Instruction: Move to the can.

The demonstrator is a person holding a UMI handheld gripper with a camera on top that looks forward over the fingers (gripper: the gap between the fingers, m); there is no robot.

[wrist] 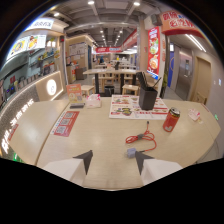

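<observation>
A red drink can (171, 120) stands upright on the beige table (100, 135), beyond my fingers and off to their right. My gripper (113, 160) is open, its two dark fingertips (85, 159) hovering over the table's near part with nothing between them. A red cable (142, 138) with a small grey plug lies just ahead of the right finger, between it and the can.
A black holder with chopsticks (147, 96) stands on a printed menu sheet (134, 107) behind the can. A tissue pack (93, 101), an orange sign stand (74, 93) and a red sticker sheet (65, 123) sit to the left. A small packet (194, 114) lies right of the can.
</observation>
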